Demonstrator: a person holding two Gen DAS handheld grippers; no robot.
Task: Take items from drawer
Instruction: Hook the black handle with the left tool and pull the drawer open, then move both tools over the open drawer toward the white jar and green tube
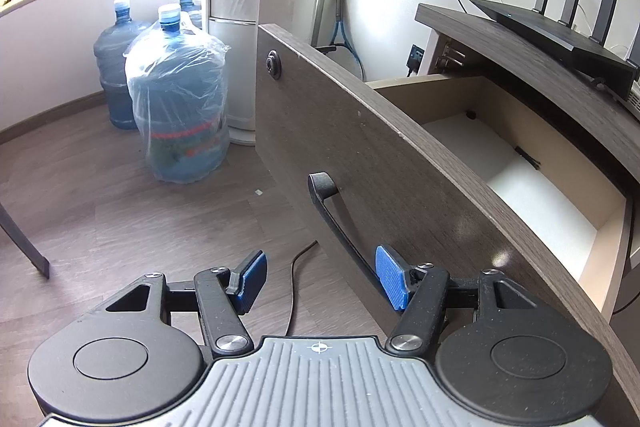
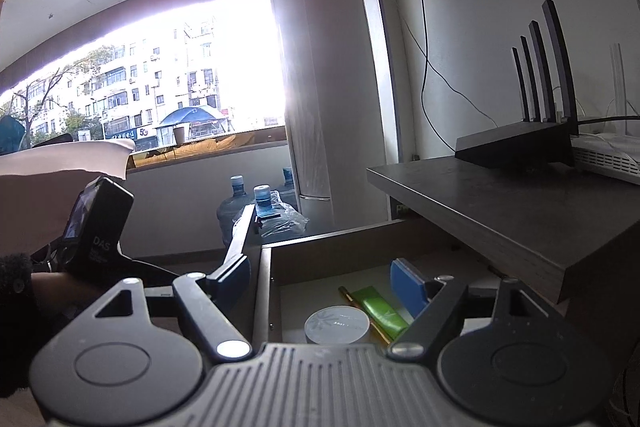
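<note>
The dark wood drawer (image 1: 360,131) stands pulled open, its pale inside (image 1: 532,183) showing. My left gripper (image 1: 322,277) is open in front of the drawer front, its right pad beside the black handle (image 1: 336,223), holding nothing. In the right wrist view my right gripper (image 2: 320,285) is open above the drawer (image 2: 320,247). Inside lie a round white tin (image 2: 337,325), a green packet (image 2: 382,311) and a thin gold pen (image 2: 362,313). The left gripper's body (image 2: 96,231) and a hand show at the left.
A black router (image 1: 560,39) with antennas sits on the cabinet top (image 2: 500,211). Water jugs (image 1: 180,99) stand on the wood floor by a white column (image 1: 236,27). A black cable (image 1: 296,291) lies on the floor. A racket (image 1: 344,35) leans in the corner.
</note>
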